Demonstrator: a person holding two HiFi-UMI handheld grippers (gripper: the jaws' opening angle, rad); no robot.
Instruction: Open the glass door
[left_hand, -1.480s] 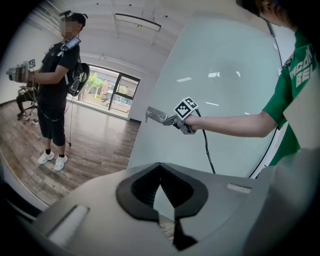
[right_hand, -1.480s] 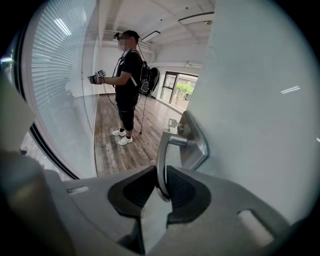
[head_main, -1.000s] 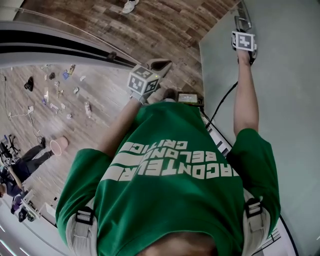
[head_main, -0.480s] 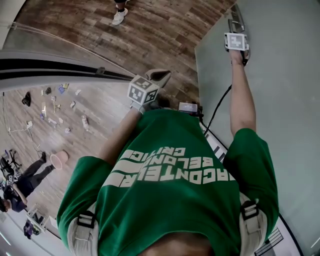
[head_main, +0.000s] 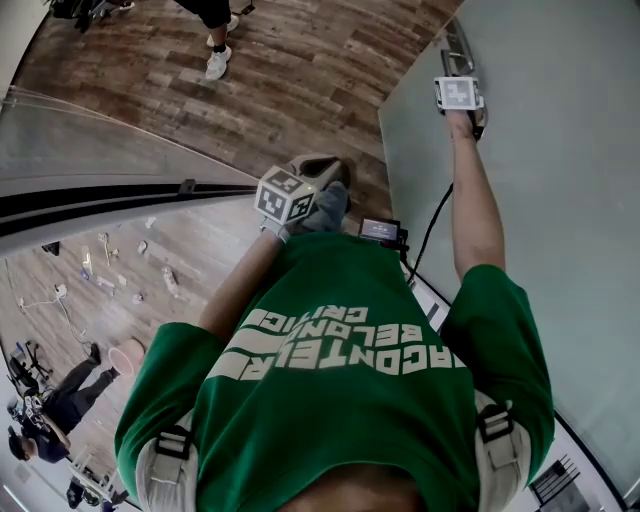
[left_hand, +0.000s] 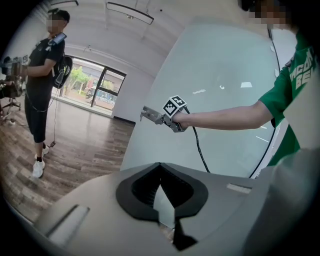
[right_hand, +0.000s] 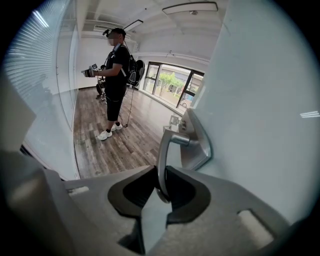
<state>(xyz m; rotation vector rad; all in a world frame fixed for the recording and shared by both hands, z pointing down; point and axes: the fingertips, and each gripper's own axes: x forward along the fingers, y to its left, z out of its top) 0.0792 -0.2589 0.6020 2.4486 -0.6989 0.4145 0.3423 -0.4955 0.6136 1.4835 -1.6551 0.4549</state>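
The right tool (right_hand: 160, 189), clamped on the lever handle (right_hand: 163, 155) at the upper right of the head view, has drifted left over the last second together with the glass door (head_main: 560, 220). The door's edge now uncovers more floor (head_main: 300, 60), so it seems to be swinging open. The left tool (left_hand: 161, 197) hangs mid-frame, jaws together and empty.

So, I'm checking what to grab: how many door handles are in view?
1: the lever handle on the glass door, clamped in the right gripper. A far-side one may be hidden.
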